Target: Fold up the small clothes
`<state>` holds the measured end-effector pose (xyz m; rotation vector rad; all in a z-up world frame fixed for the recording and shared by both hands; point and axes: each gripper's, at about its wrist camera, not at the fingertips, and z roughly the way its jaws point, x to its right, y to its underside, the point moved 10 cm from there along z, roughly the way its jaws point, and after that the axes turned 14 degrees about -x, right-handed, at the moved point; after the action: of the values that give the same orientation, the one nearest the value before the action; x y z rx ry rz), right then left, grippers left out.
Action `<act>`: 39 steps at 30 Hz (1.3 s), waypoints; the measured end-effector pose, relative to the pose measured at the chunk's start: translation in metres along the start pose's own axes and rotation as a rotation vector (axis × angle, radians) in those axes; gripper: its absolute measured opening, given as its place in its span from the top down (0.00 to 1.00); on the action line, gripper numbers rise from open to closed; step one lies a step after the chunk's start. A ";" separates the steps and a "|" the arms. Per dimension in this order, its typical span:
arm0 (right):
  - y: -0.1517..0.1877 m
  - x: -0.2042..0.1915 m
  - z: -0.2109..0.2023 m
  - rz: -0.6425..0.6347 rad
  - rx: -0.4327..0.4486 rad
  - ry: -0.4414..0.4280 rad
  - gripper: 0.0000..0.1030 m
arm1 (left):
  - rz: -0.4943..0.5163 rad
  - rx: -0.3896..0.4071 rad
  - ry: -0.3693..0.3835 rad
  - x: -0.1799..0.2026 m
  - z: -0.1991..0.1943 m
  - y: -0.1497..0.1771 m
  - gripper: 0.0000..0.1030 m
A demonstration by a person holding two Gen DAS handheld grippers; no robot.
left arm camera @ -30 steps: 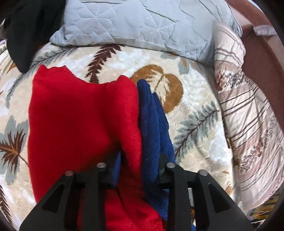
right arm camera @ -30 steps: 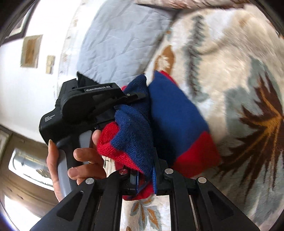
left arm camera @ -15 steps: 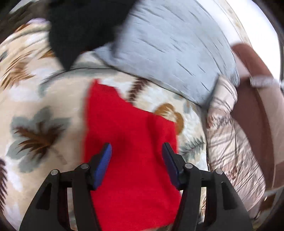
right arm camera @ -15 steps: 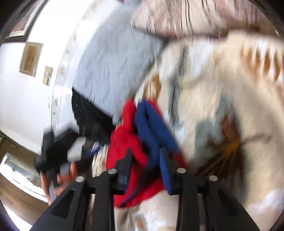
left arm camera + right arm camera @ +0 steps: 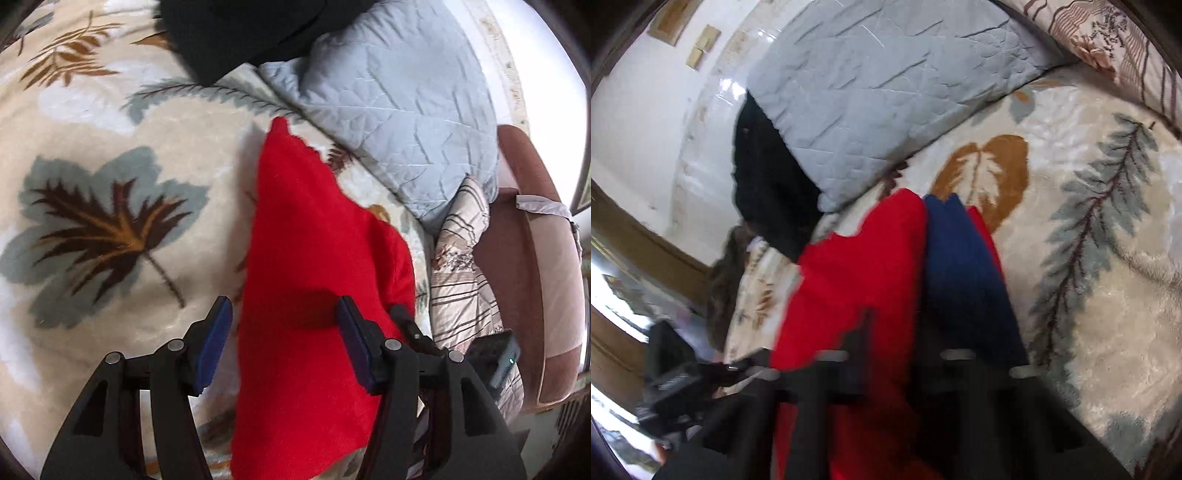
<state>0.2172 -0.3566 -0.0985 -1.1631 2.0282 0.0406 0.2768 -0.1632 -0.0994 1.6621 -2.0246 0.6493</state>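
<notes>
The red and blue garment (image 5: 317, 266) lies on the leaf-print blanket (image 5: 110, 229), running from 6 toward 12 o'clock between the left gripper's (image 5: 284, 347) half-open, empty jaws; the right gripper (image 5: 897, 354) is closing on its near edge

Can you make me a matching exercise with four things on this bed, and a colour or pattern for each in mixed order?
Things:
1. quilted pillow
2. knitted garment under the tools
3. plush bedspread
4. cloth heap beside the pillow

Descriptions:
A. black
B. cream with leaf prints
C. pale grey-blue
D. red, with a navy-blue part in the right wrist view

Pairs: 1-C, 2-D, 3-B, 4-A
</notes>
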 end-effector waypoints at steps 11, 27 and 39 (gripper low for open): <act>-0.014 0.031 -0.007 0.024 0.051 0.079 0.86 | 0.010 0.028 -0.079 0.001 0.024 0.002 0.27; 0.032 0.020 -0.035 -0.102 -0.098 -0.052 0.62 | 0.016 0.047 -0.194 -0.023 0.013 0.068 0.25; 0.033 0.004 -0.055 -0.230 0.021 0.035 0.96 | 0.025 0.080 -0.343 -0.023 0.007 0.085 0.21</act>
<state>0.1584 -0.3612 -0.0741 -1.3843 1.9081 -0.1158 0.1975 -0.1355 -0.1257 1.9058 -2.2827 0.4843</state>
